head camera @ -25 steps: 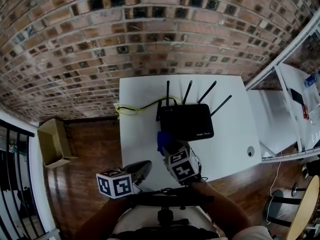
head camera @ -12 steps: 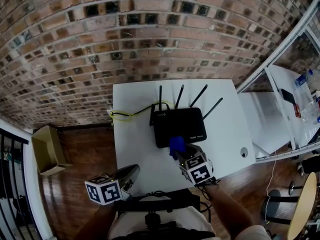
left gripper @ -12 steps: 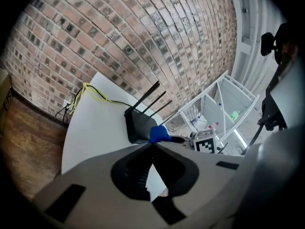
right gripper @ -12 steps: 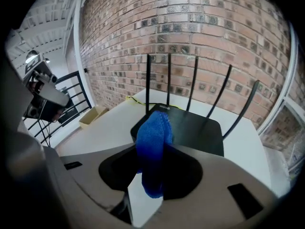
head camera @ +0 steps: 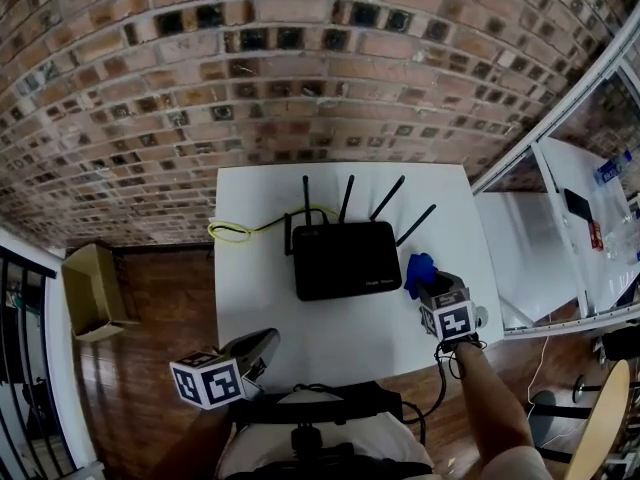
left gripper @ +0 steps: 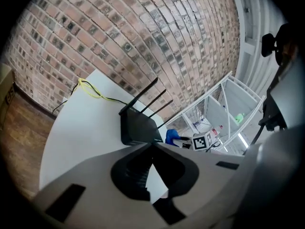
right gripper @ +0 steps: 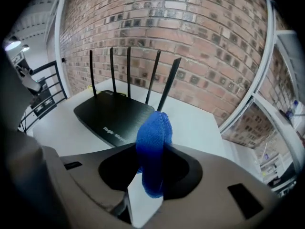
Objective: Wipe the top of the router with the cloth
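Brick wall rose behind the router; wood floor lay to its left. White desk carried the router: flat, black, antennas raised along its far edge, top bare.

Right tool sat just off the router's right edge, over bare desk, pointed down, clamped on the blue cloth. The right gripper view showed the cloth pinched upright between the jaws, a fold standing past the tips, with the router ahead and to the left, not touching.

Left tool hung well short of the router's near-left corner, jaws together, nothing in them. Yellow cable trailed from the router's back left.

Judgement: wiping step in hand, though the cloth was off the surface. Next move called for carrying the cloth over the top, lowering until it pressed, then sweeping across, clear of the antennas.
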Demonstrator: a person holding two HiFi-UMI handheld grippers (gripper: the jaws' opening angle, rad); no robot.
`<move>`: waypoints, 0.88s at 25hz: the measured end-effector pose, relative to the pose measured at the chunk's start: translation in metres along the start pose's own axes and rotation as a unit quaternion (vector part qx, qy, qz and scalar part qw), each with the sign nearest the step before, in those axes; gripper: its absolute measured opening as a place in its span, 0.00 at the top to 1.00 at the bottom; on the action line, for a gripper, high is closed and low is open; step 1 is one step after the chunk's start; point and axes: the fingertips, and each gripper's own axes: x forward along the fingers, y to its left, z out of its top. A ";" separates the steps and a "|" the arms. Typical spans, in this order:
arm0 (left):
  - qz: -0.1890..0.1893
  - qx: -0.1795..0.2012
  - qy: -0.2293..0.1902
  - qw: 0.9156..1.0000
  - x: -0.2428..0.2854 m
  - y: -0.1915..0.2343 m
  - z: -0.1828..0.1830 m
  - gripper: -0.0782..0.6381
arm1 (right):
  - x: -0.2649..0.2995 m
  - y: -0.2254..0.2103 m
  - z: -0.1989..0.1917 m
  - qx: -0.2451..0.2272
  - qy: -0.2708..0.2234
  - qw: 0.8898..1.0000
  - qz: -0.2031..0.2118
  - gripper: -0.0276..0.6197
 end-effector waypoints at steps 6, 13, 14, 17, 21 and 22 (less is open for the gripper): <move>0.041 0.021 -0.002 0.999 0.024 -0.002 -0.011 0.86 | 0.053 -0.022 -0.002 -0.140 0.038 0.989 0.014 0.76; 0.060 0.006 -0.015 0.998 0.038 -0.022 -0.004 0.86 | 0.082 -0.008 0.011 -0.253 0.026 0.965 0.054 0.76; 0.066 0.009 -0.019 0.998 0.038 -0.022 -0.002 0.86 | 0.084 -0.008 0.009 -0.256 0.023 0.965 0.059 0.76; 0.082 0.022 -0.029 0.996 0.037 -0.020 0.006 0.86 | 0.082 -0.006 0.003 -0.264 0.015 0.962 0.074 0.76; 0.062 0.012 -0.009 0.998 0.044 -0.025 0.000 0.86 | 0.071 0.001 -0.005 -0.283 0.013 0.955 0.085 0.76; 0.060 0.013 -0.006 0.998 0.046 -0.025 0.000 0.86 | 0.068 0.003 -0.008 -0.281 0.013 0.956 0.084 0.76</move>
